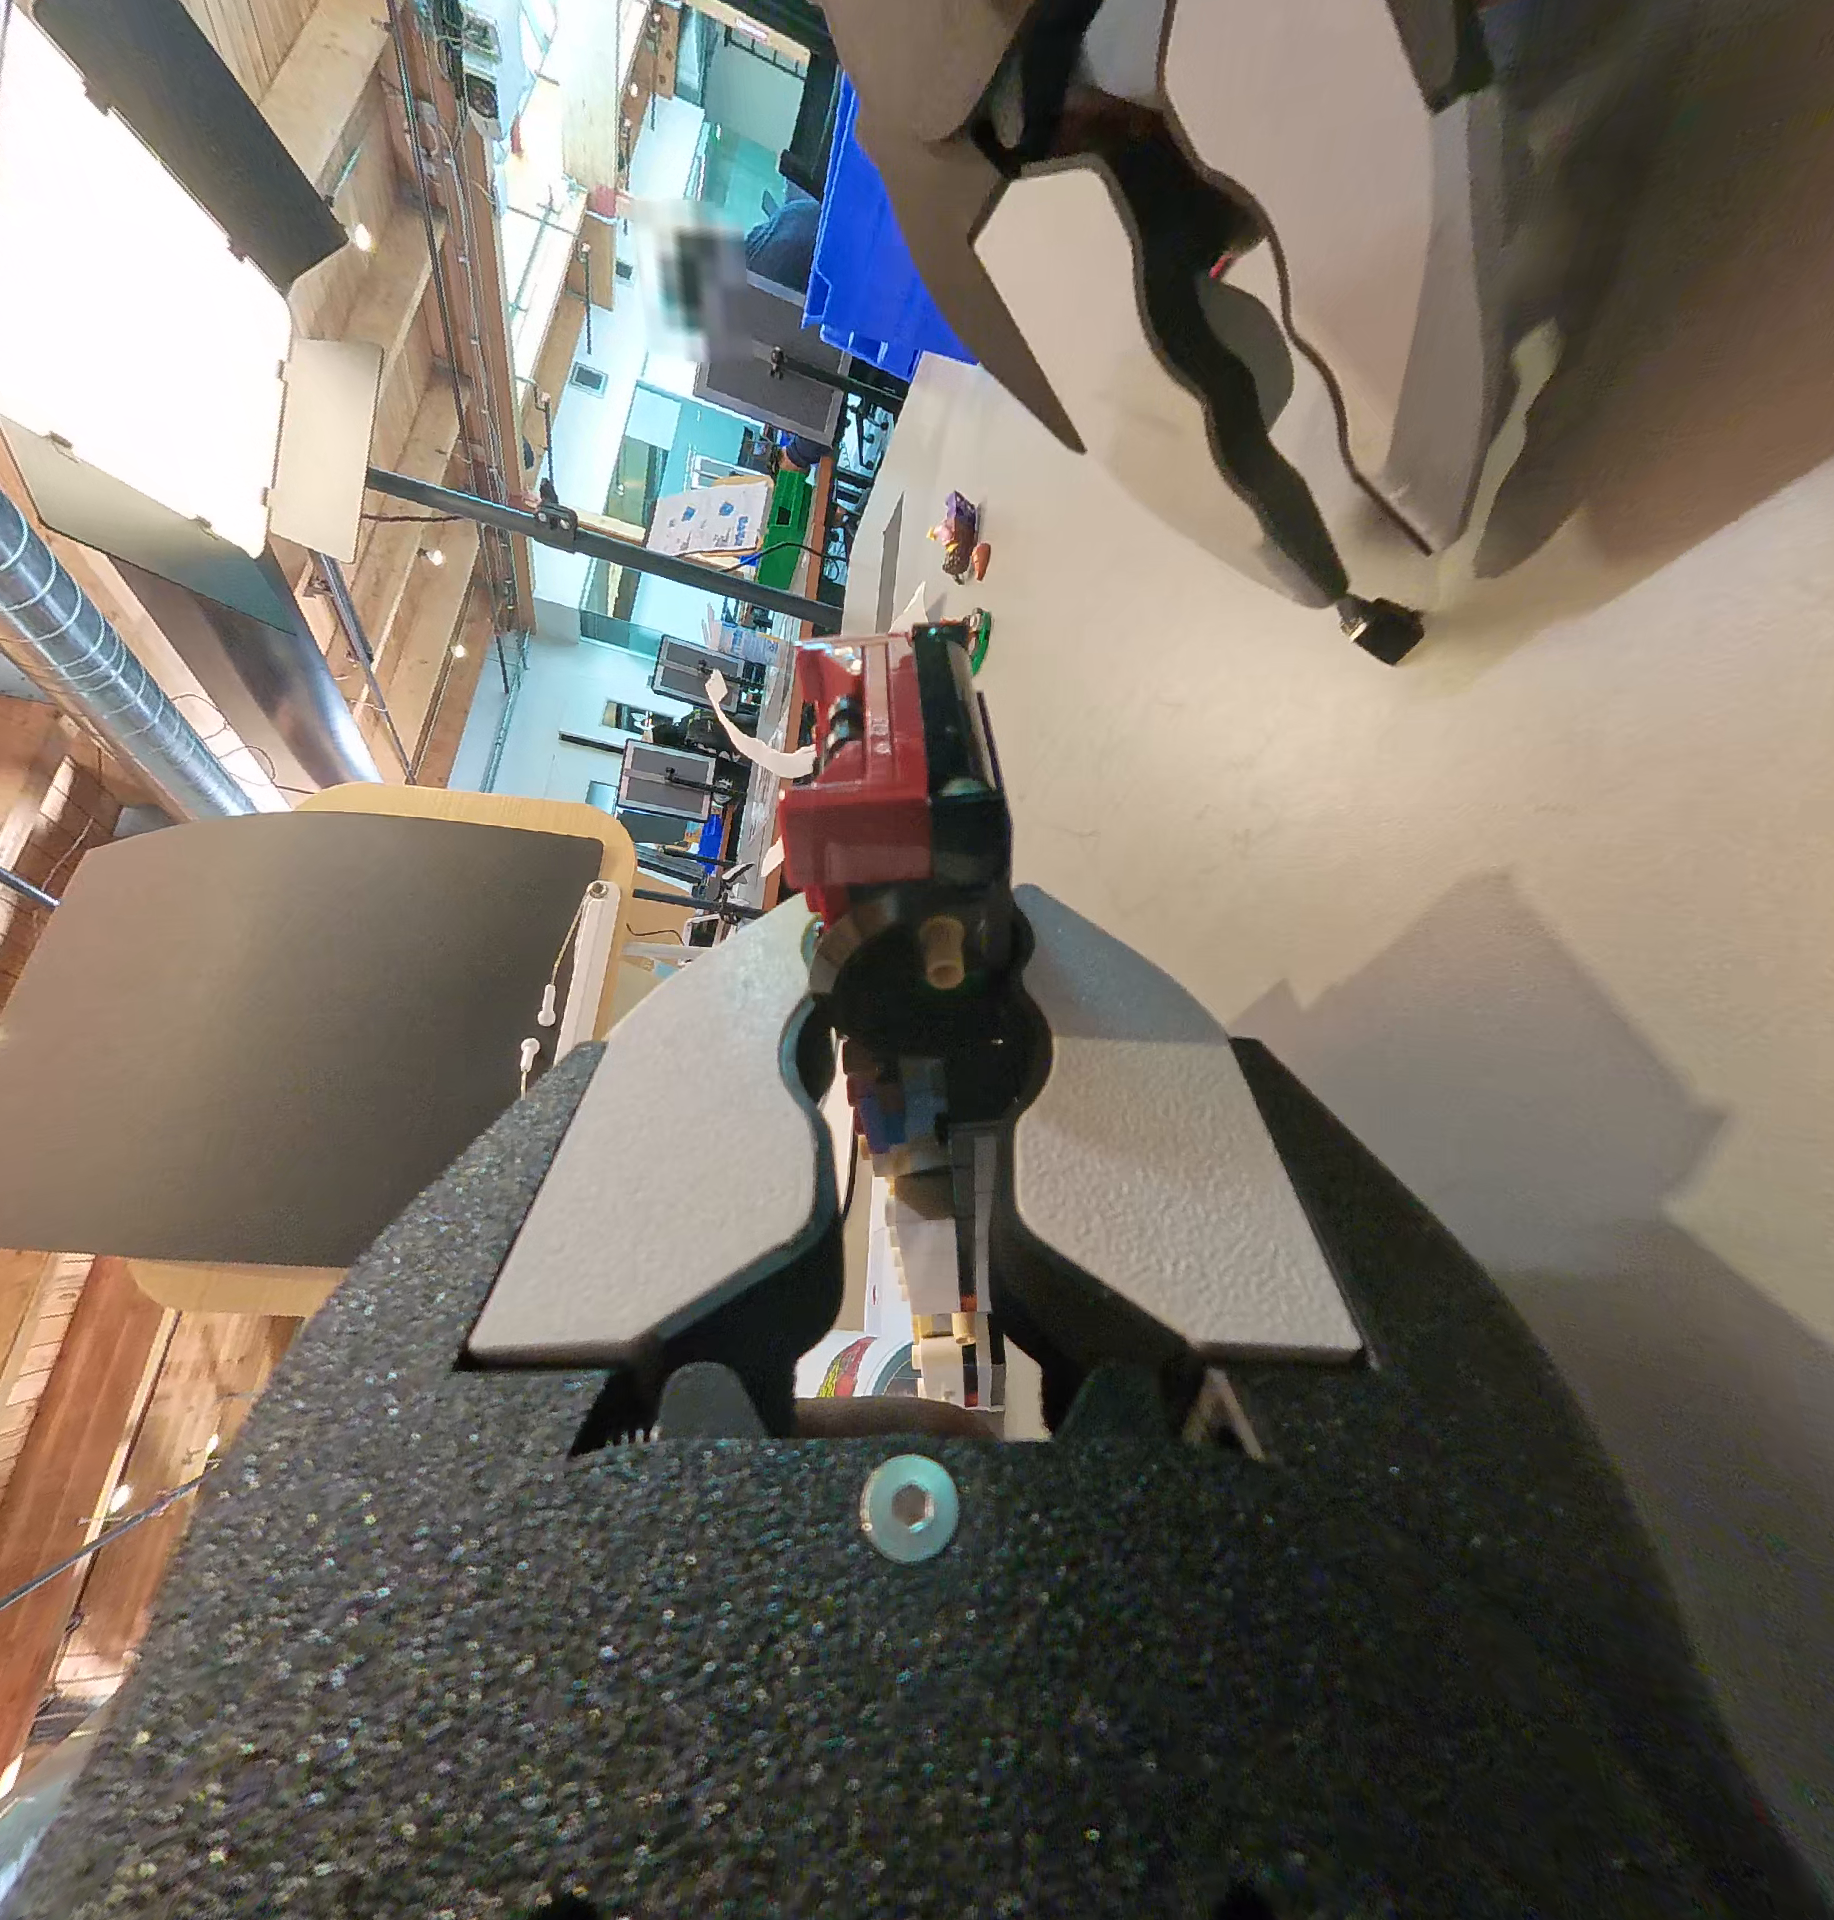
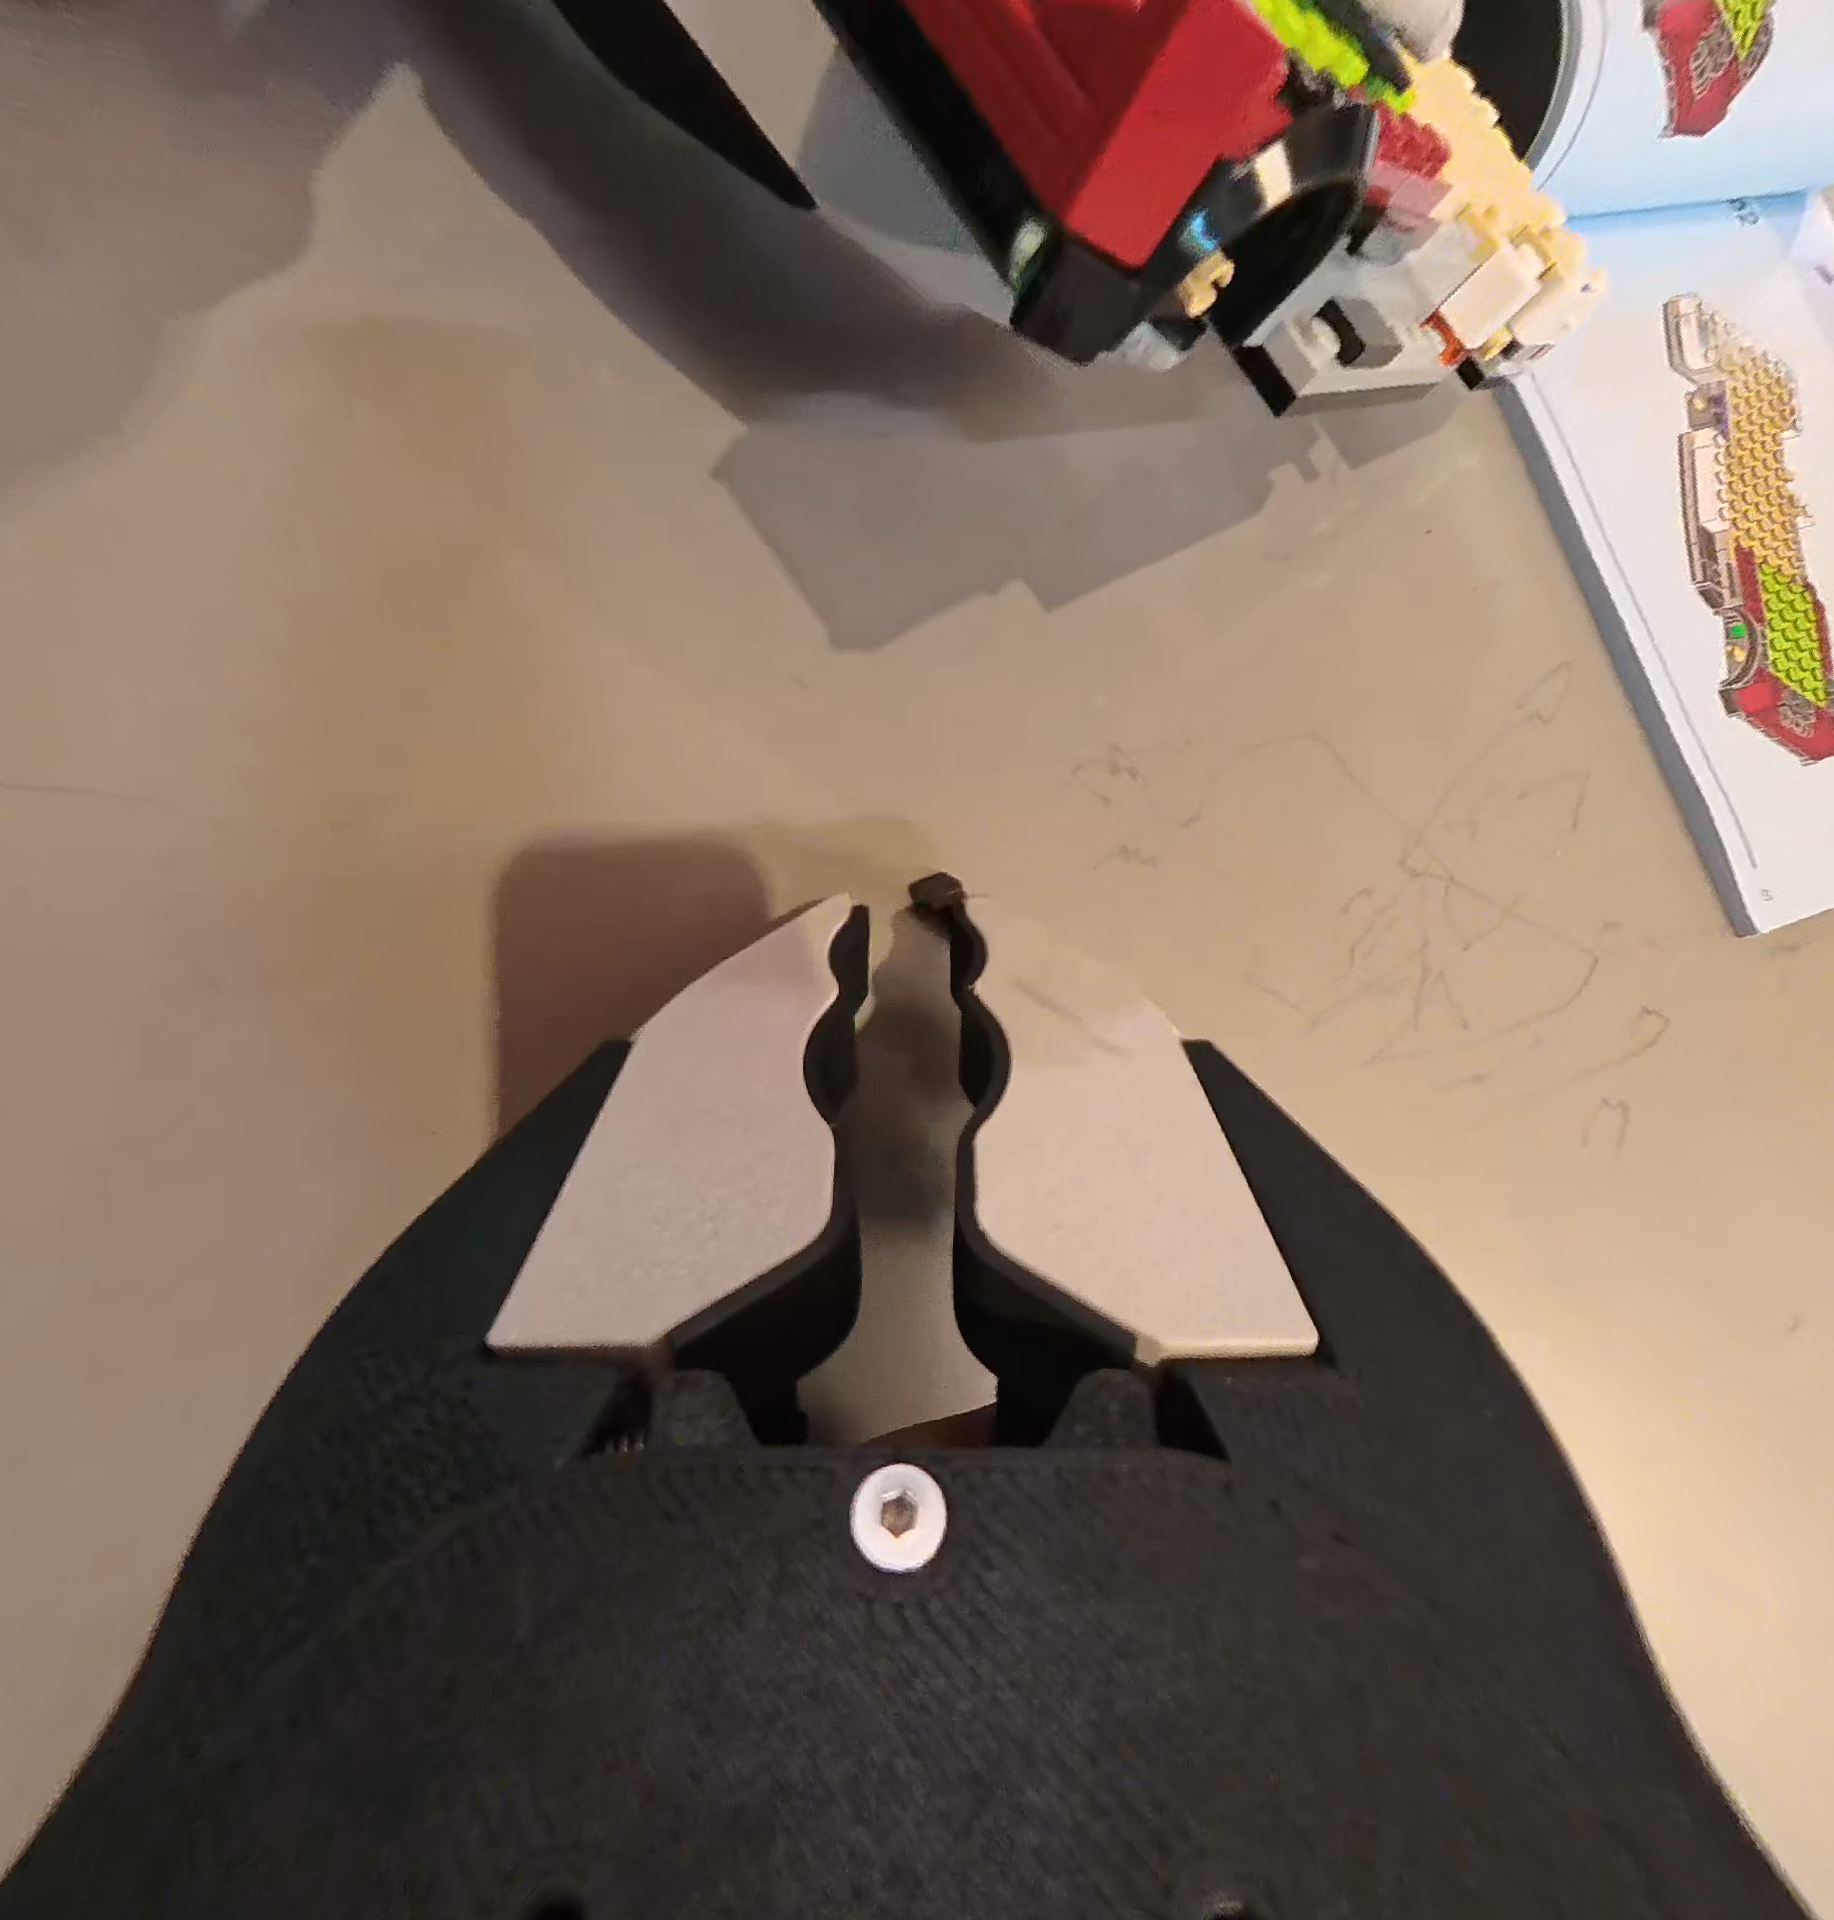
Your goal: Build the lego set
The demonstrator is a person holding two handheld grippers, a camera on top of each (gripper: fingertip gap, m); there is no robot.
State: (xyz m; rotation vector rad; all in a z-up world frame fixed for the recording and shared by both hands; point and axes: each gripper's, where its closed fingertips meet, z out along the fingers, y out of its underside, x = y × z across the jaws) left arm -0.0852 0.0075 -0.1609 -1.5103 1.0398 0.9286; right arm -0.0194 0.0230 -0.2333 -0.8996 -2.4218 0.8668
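Your left gripper [image 1: 918, 997] clamps the red and black brick model [image 1: 892, 790] at frame centre. Your right gripper [image 2: 908, 920], lower centre, stands slightly open above the beige table [image 2: 373, 623], a small dark piece [image 2: 936, 891] at its right fingertip.

Red-and-black brick model [image 1: 897, 800] clamped in left tongs [image 1: 918, 997], small dark piece [image 2: 936, 891] at right tongs' [image 2: 908, 920] tip

My left fingers [image 1: 1110, 997] hide the brick model's [image 1: 892, 790] rear half. Booklet [image 2: 1723, 582] cut off at right edge. Far desk [image 1: 1256, 831] bits [image 1: 960, 540] too small to identify.
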